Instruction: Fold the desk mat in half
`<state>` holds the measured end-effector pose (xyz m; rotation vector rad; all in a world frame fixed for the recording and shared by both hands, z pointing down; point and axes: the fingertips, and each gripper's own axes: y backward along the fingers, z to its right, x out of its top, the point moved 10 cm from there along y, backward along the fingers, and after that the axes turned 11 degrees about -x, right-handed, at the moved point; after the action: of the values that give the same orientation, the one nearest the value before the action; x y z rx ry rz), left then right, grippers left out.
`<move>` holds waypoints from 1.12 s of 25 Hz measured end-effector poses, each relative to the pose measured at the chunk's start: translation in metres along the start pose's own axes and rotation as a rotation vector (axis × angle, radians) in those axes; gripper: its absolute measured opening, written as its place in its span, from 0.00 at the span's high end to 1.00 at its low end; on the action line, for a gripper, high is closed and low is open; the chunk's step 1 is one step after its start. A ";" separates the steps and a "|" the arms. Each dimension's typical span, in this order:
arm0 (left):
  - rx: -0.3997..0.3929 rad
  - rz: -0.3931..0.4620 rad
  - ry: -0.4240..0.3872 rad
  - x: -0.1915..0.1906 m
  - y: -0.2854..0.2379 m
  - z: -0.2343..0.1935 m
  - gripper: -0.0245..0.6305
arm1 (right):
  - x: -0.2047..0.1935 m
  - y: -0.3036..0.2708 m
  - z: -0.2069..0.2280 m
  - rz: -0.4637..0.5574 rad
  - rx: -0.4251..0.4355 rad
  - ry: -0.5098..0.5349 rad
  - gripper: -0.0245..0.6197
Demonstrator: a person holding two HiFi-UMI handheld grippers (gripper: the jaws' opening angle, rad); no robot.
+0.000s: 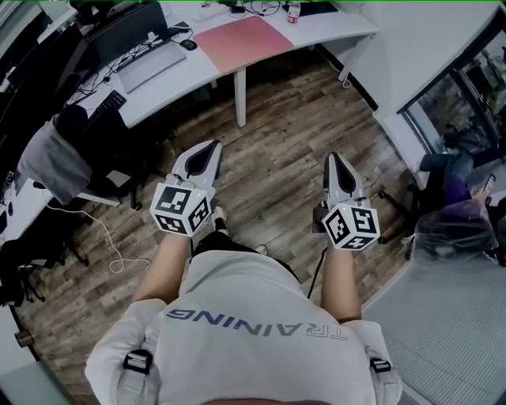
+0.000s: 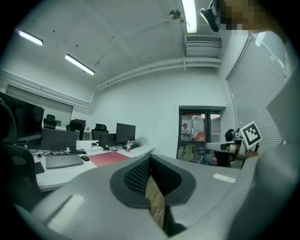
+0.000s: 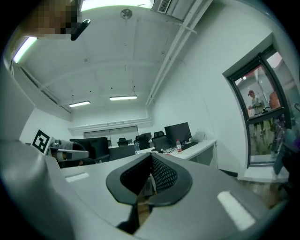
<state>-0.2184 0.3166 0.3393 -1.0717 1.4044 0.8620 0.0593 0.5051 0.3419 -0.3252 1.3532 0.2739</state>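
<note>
Presently the desk mat (image 1: 241, 39), a pink sheet, is seen lying flat on the white counter (image 1: 316, 35) at twelve o'clock in the head view, well apart from both tools. The left tool (image 1: 207, 154) and the right tool (image 1: 335, 164) are held over the wooden floor (image 1: 277, 182), each with its jaws pressed together and nothing pinched between them. The step in hand is judged to be the approach. It is best done if the counter is closed on squarely, so that the mat's near edge is faced. The jaws should be spread before the mat is reached, and two corners of one edge taken, one per tool. The mouse (image 1: 187, 44) at nine o'clock of the mat and the bottle (image 1: 294, 12) at two o'clock should be avoided as the flap is carried over.
</note>
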 end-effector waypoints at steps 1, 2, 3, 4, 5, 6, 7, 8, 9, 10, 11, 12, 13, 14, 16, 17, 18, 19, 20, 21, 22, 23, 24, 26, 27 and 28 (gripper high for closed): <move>0.001 -0.001 0.002 -0.001 0.000 -0.001 0.96 | -0.001 -0.002 0.000 -0.003 0.000 -0.003 0.94; 0.002 -0.003 0.004 -0.002 -0.001 -0.002 0.96 | -0.003 -0.004 0.001 -0.008 0.000 -0.006 0.94; 0.004 -0.004 0.007 -0.002 -0.002 -0.005 0.96 | -0.004 -0.007 0.001 -0.014 0.000 -0.010 0.94; 0.006 -0.006 0.010 -0.003 -0.004 -0.008 0.96 | -0.005 -0.012 0.000 -0.020 0.002 -0.013 0.94; 0.009 -0.007 0.013 -0.004 -0.005 -0.012 0.96 | -0.006 -0.017 -0.002 -0.028 0.006 -0.013 0.94; 0.012 -0.008 0.018 -0.005 -0.006 -0.016 0.96 | -0.007 -0.022 -0.004 -0.036 0.011 -0.012 0.94; 0.016 -0.010 0.024 -0.006 -0.007 -0.021 0.96 | -0.009 -0.028 -0.007 -0.045 0.016 -0.009 0.94; 0.020 -0.011 0.030 -0.007 -0.007 -0.026 0.96 | -0.012 -0.033 -0.010 -0.056 0.022 -0.006 0.94; 0.023 -0.013 0.037 -0.009 -0.007 -0.032 0.96 | -0.014 -0.038 -0.013 -0.066 0.027 -0.003 0.94; 0.025 -0.015 0.043 -0.010 -0.008 -0.038 0.96 | -0.016 -0.045 -0.017 -0.076 0.031 0.000 0.94; 0.028 -0.017 0.047 -0.011 -0.009 -0.045 0.96 | -0.017 -0.052 -0.022 -0.085 0.036 0.004 0.94; 0.032 -0.019 0.049 -0.012 -0.010 -0.052 0.96 | -0.019 -0.060 -0.026 -0.095 0.041 0.009 0.94; 0.038 -0.022 0.046 -0.013 -0.011 -0.060 0.96 | -0.020 -0.068 -0.031 -0.104 0.046 0.015 0.94; 0.043 -0.024 0.036 -0.014 -0.012 -0.069 0.96 | -0.021 -0.077 -0.036 -0.113 0.052 0.022 0.94; 0.048 -0.027 0.010 -0.013 -0.017 -0.086 0.96 | -0.022 -0.097 -0.047 -0.127 0.060 0.040 0.94; 0.046 -0.028 0.004 -0.012 -0.020 -0.096 0.96 | -0.023 -0.108 -0.053 -0.133 0.063 0.048 0.94; 0.042 -0.028 0.005 -0.011 -0.023 -0.106 0.96 | -0.024 -0.119 -0.058 -0.138 0.064 0.055 0.94; 0.040 -0.029 0.011 -0.012 -0.027 -0.118 0.96 | -0.026 -0.131 -0.063 -0.143 0.063 0.059 0.94; 0.037 -0.030 0.021 -0.012 -0.031 -0.131 0.96 | -0.027 -0.144 -0.069 -0.149 0.061 0.062 0.94; 0.035 -0.031 0.031 -0.012 -0.034 -0.145 0.96 | -0.029 -0.156 -0.075 -0.155 0.060 0.064 0.94; 0.035 -0.033 0.039 -0.012 -0.037 -0.160 0.96 | -0.030 -0.168 -0.083 -0.161 0.060 0.066 0.94; 0.035 -0.034 0.044 -0.011 -0.040 -0.175 0.96 | -0.031 -0.181 -0.090 -0.167 0.060 0.069 0.94; 0.036 -0.035 0.049 -0.011 -0.043 -0.190 0.96 | -0.032 -0.194 -0.097 -0.174 0.060 0.074 0.94; 0.036 -0.039 0.062 -0.010 -0.051 -0.219 0.96 | -0.032 -0.219 -0.111 -0.184 0.060 0.089 0.94; 0.032 -0.043 0.067 -0.009 -0.056 -0.232 0.96 | -0.031 -0.230 -0.117 -0.187 0.058 0.096 0.94; 0.026 -0.048 0.072 -0.008 -0.060 -0.243 0.96 | -0.031 -0.240 -0.124 -0.187 0.056 0.101 0.94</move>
<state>-0.2419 0.0702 0.3805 -1.1216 1.4405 0.7752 0.0317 0.2358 0.3662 -0.4199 1.4167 0.0642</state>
